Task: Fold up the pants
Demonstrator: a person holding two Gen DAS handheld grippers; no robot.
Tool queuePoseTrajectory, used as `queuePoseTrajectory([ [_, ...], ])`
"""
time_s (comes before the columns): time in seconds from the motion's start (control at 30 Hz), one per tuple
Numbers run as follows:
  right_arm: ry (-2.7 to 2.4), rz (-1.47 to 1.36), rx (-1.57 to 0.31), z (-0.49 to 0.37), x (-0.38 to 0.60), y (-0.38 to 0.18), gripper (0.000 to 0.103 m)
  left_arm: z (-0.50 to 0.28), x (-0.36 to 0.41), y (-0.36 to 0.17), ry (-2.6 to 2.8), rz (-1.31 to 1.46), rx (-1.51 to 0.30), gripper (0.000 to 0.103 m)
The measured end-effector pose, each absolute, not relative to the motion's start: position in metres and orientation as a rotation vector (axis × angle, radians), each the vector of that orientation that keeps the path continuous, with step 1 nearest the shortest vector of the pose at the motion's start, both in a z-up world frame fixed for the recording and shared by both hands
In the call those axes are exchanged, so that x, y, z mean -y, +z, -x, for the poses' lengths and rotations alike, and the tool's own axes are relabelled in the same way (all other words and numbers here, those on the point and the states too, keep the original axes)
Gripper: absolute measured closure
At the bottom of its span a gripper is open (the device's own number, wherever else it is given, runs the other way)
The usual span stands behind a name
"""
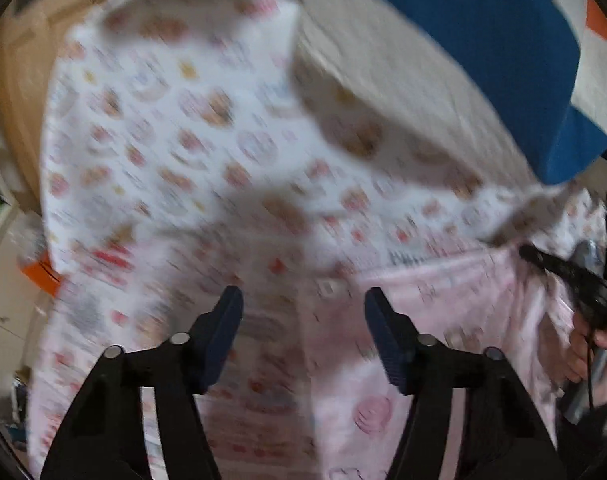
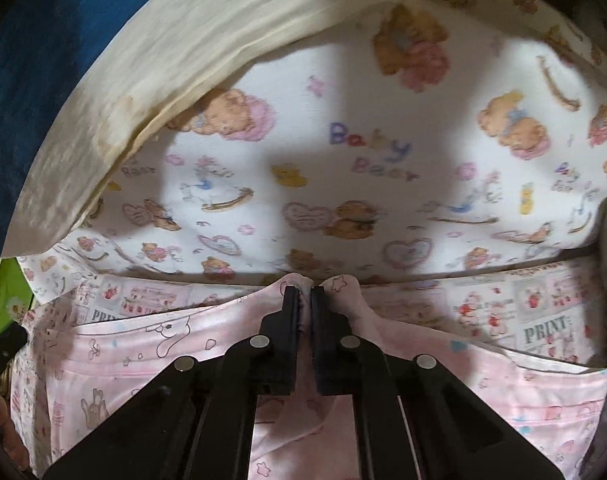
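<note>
The pink pants (image 2: 503,384), printed with outlined bears and small hearts, lie across the near part of a bed, on top of a pink-and-white cloth with "PRINT" panels (image 2: 543,312). Their upper edge runs roughly level across the right wrist view, and at its middle a fold of the fabric is bunched up into a small peak.

The right gripper (image 2: 304,292) has its jaws pressed together on that peak, with pink cloth squeezed between the black pads and puffing out on either side of them. In the left wrist view the same gripper (image 1: 543,260) appears at the far right edge, dark and blurred, with a hand (image 1: 595,352) behind it.

The left gripper (image 1: 303,300) hangs above the pants (image 1: 463,300) with its jaws spread apart. Nothing sits between the dark blue pads; the pink fabric lies below and to the right of them, and the print-panel cloth shows below the gap. That view is smeared by motion, so whether a pad touches the fabric I cannot tell.

Beyond the pants lies a white blanket with teddy bears and the words "Baby Bear" (image 2: 343,128). Past it is a cream sheet (image 2: 183,40), and further off a blue pillow (image 1: 483,40). A patch of bright green (image 2: 7,292) shows at the left edge of the right wrist view.
</note>
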State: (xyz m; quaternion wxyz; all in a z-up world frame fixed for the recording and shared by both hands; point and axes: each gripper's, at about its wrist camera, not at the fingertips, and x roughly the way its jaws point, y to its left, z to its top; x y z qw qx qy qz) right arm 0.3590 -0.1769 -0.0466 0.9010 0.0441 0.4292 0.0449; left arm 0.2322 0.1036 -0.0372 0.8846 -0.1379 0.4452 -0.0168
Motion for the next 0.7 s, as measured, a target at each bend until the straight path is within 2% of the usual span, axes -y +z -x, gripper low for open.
queuePoseTrajectory([
  [0.13, -0.008, -0.07, -0.825, -0.354, 0.187, -0.039, 0.099, -0.236, -0.099, -0.044, -0.03, 0.291, -0.936, 0.044],
  [0.2, 0.019, -0.078, -0.823, -0.354, 0.188, -0.036, 0.099, -0.237, -0.097, -0.048, -0.03, 0.284, -0.935, 0.052],
  [0.23, 0.023, -0.083, -0.823, -0.354, 0.191, -0.035, 0.099, -0.239, -0.098, -0.05, -0.054, 0.295, -0.952, 0.063],
  [0.27, 0.032, -0.085, -0.823, -0.354, 0.192, -0.033, 0.099, -0.241, -0.098, -0.053, -0.102, 0.324, -0.976, 0.067],
  [0.4, 0.04, -0.07, -0.828, -0.356, 0.19, -0.033, 0.099, -0.243, -0.101, -0.055, -0.162, 0.377, -0.98, 0.065],
  [0.5, 0.04, -0.06, -0.834, -0.357, 0.184, -0.037, 0.099, -0.244, -0.094, -0.054, -0.157, 0.343, -0.967, 0.066],
  [0.53, 0.041, -0.057, -0.834, -0.355, 0.183, -0.038, 0.099, -0.244, -0.093, -0.054, -0.153, 0.332, -0.963, 0.08],
  [0.57, 0.043, -0.051, -0.832, -0.355, 0.182, -0.038, 0.099, -0.244, -0.091, -0.053, -0.14, 0.312, -0.965, 0.101],
  [0.7, 0.086, -0.045, -0.805, -0.348, 0.168, -0.034, 0.099, -0.24, -0.101, -0.037, -0.081, 0.299, -0.904, 0.1],
])
